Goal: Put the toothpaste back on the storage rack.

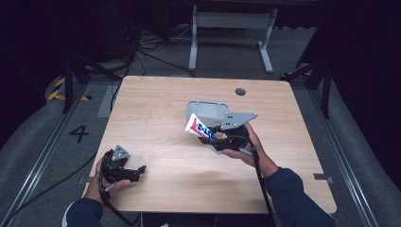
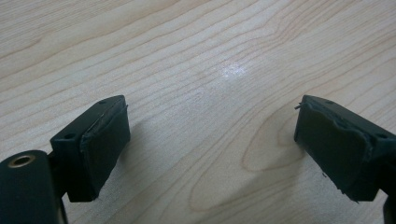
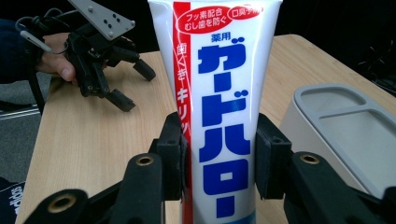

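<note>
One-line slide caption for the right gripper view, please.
Right hand-held gripper clamps a white toothpaste tube upright above the wooden table, grey tray beside it.

Only readable stuff I can see: the toothpaste tube (image 3: 219, 107) has big blue Japanese lettering "ガードハロー" down its front, with "薬用" above it. There's also a black "4" on the floor (image 1: 79, 133) left of the worktop.
</note>
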The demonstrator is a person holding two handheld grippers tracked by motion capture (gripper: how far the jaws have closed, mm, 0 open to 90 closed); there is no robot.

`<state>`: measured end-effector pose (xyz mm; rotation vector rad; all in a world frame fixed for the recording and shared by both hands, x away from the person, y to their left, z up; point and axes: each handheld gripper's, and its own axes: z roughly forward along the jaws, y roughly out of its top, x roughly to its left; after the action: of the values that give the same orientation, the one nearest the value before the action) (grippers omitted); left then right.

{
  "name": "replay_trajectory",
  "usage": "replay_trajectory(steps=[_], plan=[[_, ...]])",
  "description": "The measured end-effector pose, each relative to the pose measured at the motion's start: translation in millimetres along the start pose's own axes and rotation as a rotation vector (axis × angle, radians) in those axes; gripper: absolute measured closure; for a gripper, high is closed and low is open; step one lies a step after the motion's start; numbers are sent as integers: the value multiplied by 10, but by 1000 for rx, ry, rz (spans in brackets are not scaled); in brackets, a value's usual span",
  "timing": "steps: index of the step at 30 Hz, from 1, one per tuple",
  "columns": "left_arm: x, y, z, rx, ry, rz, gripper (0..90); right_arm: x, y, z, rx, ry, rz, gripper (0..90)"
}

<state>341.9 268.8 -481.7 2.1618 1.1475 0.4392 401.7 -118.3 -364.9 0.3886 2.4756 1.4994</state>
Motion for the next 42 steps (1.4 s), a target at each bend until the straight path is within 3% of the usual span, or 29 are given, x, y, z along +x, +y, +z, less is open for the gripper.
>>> replay_trajectory(steps=[12,20,42], plan=[[1,0,0,0,1,1,110,-116,156,23,-46,-48,-9,628],[0,0,0,0,1,1,111,-254,213,56,-99,-123,43,631],[1,1,-1,1,1,1,110,-502,385,155,-118,-202,63,633]])
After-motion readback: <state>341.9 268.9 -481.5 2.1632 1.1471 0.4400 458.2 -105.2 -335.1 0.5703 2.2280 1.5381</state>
